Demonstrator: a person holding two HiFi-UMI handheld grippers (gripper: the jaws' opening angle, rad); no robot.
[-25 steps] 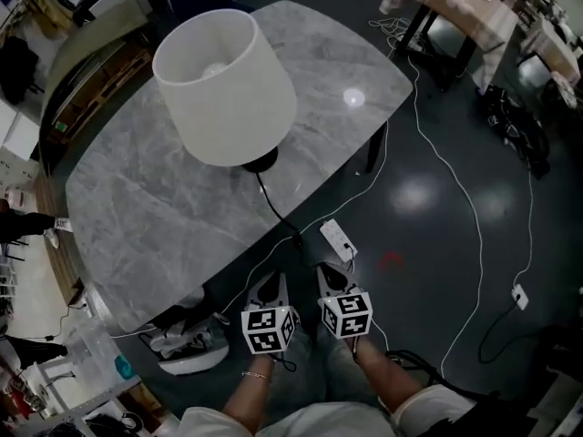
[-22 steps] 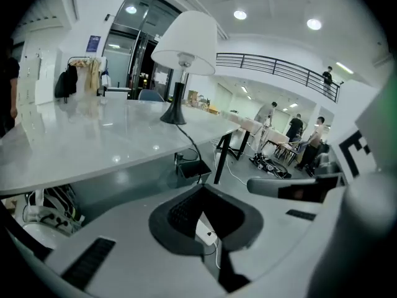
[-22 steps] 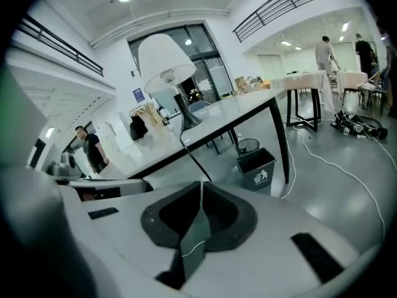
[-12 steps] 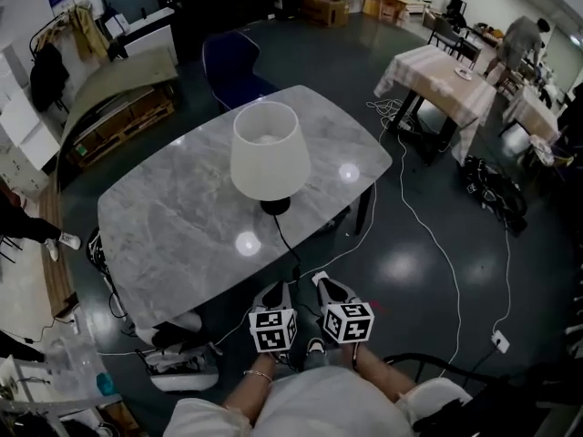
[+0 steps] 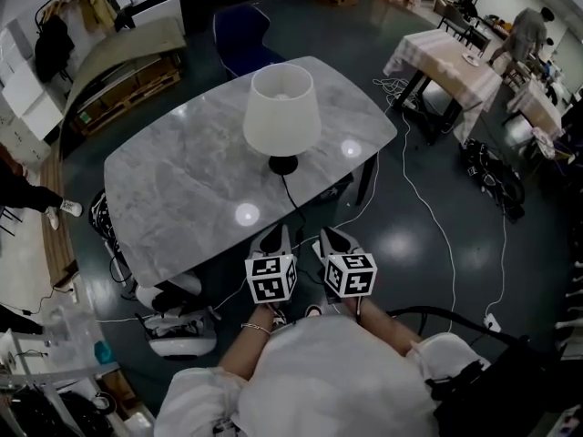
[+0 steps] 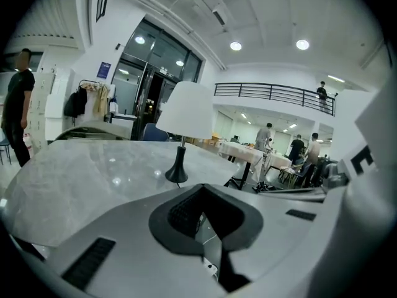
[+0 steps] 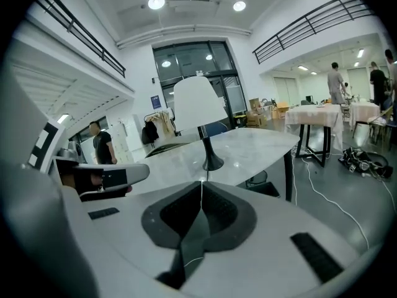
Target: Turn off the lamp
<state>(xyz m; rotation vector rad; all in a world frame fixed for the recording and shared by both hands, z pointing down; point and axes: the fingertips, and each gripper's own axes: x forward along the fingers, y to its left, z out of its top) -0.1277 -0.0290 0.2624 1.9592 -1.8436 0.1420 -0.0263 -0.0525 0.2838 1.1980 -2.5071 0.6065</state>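
**Head view.** A table lamp with a white conical shade and black base stands on the grey marble table, toward its far edge. Its black cord runs off the near edge. The left gripper and right gripper hover beyond that edge, well apart from the lamp. No switch is visible; if it is on the cord, a tug could tip the lamp.

**Left gripper view.** Jaws pressed together, holding nothing.

**Right gripper view.** Jaws likewise closed and empty; the lamp is straight ahead.
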